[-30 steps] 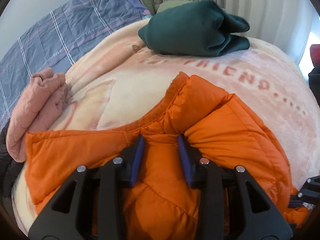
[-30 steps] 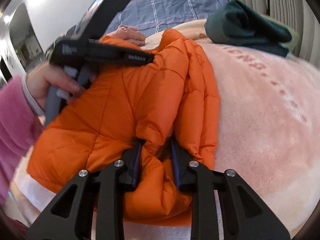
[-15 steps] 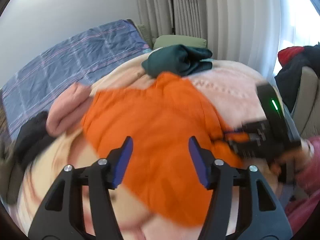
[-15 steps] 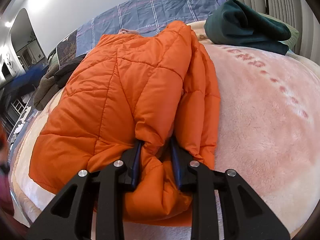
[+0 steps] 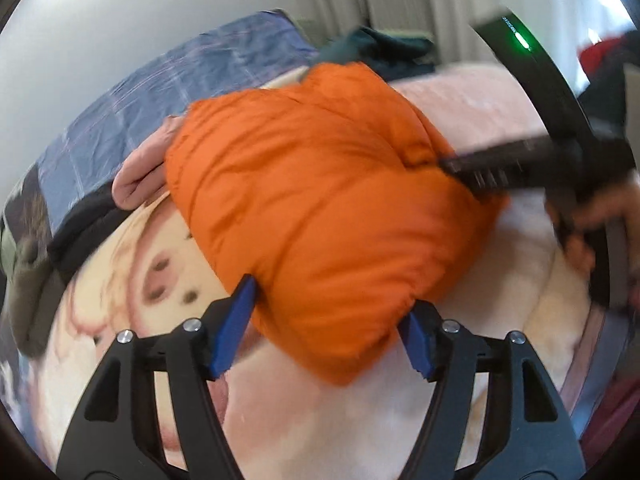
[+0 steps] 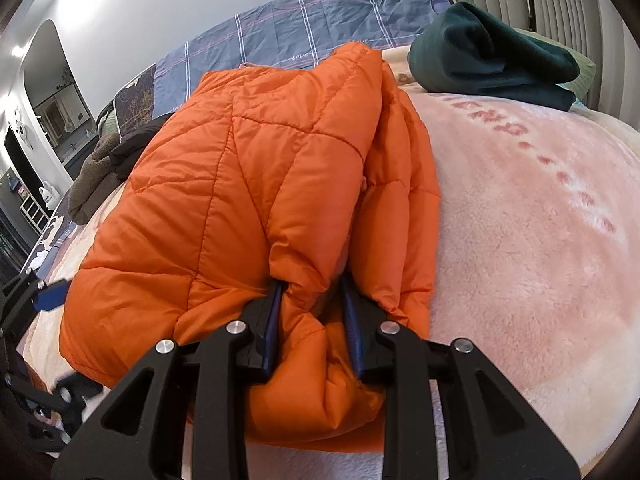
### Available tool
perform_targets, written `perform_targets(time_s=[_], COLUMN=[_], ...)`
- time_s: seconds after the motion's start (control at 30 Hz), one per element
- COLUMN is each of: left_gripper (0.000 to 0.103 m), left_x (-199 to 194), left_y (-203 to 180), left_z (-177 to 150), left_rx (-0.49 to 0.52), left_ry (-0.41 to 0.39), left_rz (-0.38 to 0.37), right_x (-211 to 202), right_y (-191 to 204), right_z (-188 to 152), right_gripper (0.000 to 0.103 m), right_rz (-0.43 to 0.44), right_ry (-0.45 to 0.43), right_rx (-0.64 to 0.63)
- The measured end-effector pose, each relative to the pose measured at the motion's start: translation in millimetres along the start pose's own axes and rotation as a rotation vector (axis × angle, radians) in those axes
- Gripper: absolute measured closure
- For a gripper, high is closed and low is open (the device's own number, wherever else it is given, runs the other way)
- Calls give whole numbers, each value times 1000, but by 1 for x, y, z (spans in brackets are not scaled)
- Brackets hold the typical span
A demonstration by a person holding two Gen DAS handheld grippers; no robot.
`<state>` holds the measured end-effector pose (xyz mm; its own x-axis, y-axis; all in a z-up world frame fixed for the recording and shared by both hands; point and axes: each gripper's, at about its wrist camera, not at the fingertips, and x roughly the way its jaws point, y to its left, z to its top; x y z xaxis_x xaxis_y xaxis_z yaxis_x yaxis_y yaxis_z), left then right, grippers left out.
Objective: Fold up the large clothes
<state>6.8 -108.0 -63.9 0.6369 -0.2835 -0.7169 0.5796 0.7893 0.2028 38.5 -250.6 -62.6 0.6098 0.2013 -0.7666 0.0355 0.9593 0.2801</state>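
Right gripper: fingers clamped on a thick fold of the puffy orange quilted jacket, which lies folded on the pink plush blanket ahead of them. Left gripper: fingers spread wide, nothing pinched, the jacket's near edge bulging between the blue pads. Beyond the fingertips sits a folded dark green garment.

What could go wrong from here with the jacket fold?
The right gripper pinches only a puffy bunch of the orange jacket; slick fabric may slip out. The left gripper is open, straddling the jacket's near corner; closing there may grab one layer and undo the fold. The green garment lies just past the jacket and could be bumped.
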Motion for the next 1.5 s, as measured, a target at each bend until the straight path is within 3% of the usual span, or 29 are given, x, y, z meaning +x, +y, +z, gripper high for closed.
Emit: perform_targets(time_s=[0.2, 0.37, 0.43, 0.47, 0.53, 0.57, 0.67, 0.77, 0.83, 0.9, 0.97, 1.07, 1.17, 1.27, 1.37, 1.43, 1.5], left_gripper=[33, 35, 57, 66, 94, 95, 96, 96, 95, 93, 93, 93, 93, 94, 94, 81, 77], left_x=[6, 1, -8, -16, -27, -34, -52, -41, -9, 48, 85, 89, 86, 76, 63, 52, 58], left_y=[14, 27, 26, 29, 35, 41, 60, 69, 70, 62, 58, 58, 60, 78, 87, 86, 85], left_z=[-25, -39, -38, -37, -35, -31, -4, 30, 44, 40, 29, 33, 33, 45, 70, 99, 124], left_rx=[5, -28, -13, -20, -48, -66, -106, -121, -133, -114, -111, -109, -101, -183, -182, -112, -96], left_ry=[85, 124, 120, 128, 150, 141, 30, -83, -70, 76, 130, 173, 161, 153, 85, -10, -37], left_rz=[110, 74, -3, -95, -215, -261, -281, -262, -267, -254, -260, -265, -277, -335, -366, -322, -311], right_x=[-2, -2, -3, -3, -2, -2, -2, -1, -1, -1, -1, 1, 1, 0, 1, 1, 2], right_y=[2, 3, 2, 1, -1, -1, 0, -1, -1, -1, -3, 0, 1, -1, -1, -1, -2], right_z=[-7, -7, -6, -6, -5, -5, -5, -6, -6, -7, -7, -7, -7, -8, -9, -9, -10], right_gripper=[76, 76, 76, 76, 75, 75, 75, 75, 75, 75, 74, 74, 74, 73, 72, 72, 71], right_rz=[-9, -8, 0, 4, 10, 9, 5, 6, 7, 6, 6, -5, -4, 5, 11, 18, 22], right_ry=[-26, -17, -17, -17, -20, -22, -23, -25, -25, -27, -26, -22, -25, -29, -29, -30, -30], right_rx=[2, -12, -4, 0, 3, 1, -5, -4, -4, -1, 8, -5, -5, 6, 4, 5, 6])
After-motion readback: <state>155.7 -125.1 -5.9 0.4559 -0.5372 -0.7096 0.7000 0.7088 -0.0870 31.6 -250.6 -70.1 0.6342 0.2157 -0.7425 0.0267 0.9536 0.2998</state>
